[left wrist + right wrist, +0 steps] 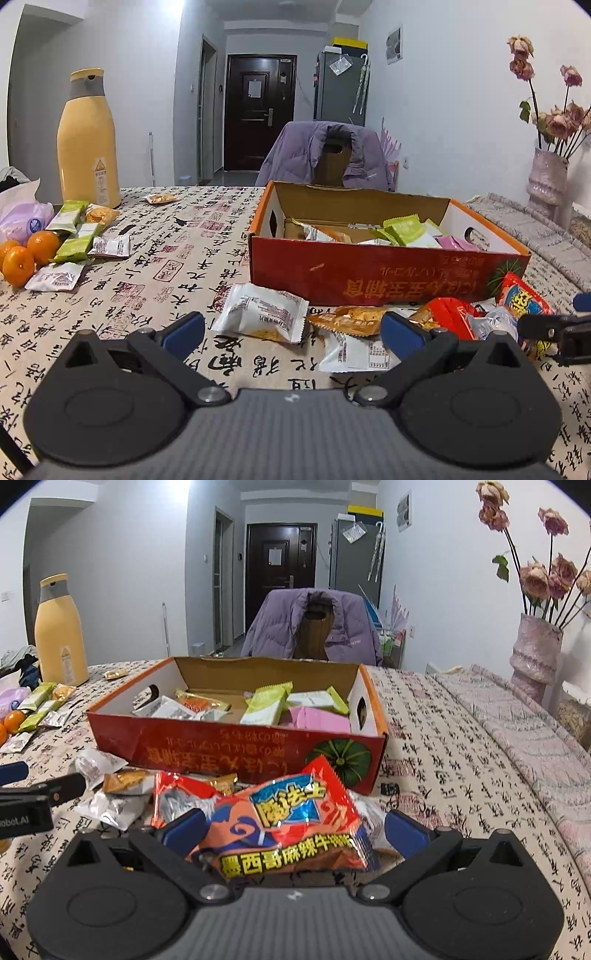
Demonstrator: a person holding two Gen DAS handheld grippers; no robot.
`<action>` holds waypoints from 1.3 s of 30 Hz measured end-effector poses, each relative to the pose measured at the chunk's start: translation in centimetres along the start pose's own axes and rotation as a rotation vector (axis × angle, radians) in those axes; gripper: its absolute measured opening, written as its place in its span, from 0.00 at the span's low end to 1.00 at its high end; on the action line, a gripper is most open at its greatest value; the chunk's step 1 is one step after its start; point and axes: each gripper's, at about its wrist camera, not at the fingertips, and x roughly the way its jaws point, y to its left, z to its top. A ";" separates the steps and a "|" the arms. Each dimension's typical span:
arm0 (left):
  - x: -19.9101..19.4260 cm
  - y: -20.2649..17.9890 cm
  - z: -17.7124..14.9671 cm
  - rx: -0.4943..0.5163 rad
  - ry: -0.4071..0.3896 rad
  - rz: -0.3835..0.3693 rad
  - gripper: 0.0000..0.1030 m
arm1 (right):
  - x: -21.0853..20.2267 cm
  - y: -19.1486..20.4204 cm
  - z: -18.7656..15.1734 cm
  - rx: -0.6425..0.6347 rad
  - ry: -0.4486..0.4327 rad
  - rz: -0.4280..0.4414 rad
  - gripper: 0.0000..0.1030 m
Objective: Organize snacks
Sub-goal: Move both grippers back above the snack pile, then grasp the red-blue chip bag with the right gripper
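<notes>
The red cardboard box (236,746) sits mid-tabletop (461,775), holding green, pink, white and orange snack packets (267,707). Just near of it, the right tongs (295,827) stand wide with a red noodle-snack bag (291,823) lying between the fingers, whether pinched I cannot tell, while the left tongs (291,330) gape wide over loose white and orange packets (262,314). Only the left view shows clearly the oranges (29,251) and packets far left by the yellow flask (88,140).

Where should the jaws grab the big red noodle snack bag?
Judging by its pose, grip the red bag across its puffy middle, coming from the near side. It lies flat and wide between the right gripper's open jaws, so squeezing its left and right edges should hold.
</notes>
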 end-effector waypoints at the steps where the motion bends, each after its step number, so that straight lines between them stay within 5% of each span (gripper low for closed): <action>1: 0.0 0.1 -0.1 -0.005 -0.003 0.001 1.00 | 0.0 0.0 -0.1 0.003 0.005 0.003 1.00; 15: 0.2 1.0 -0.1 -0.045 -0.005 0.023 1.00 | -0.6 -0.6 0.4 0.053 -0.016 0.032 1.00; 29: 0.3 1.1 -0.2 -0.054 0.001 0.023 1.00 | 0.2 -3.2 0.5 0.173 -0.014 -0.028 1.00; 39: 0.4 1.0 -0.2 -0.057 0.007 0.025 1.00 | 2.8 0.4 2.7 0.121 -0.010 -0.039 1.00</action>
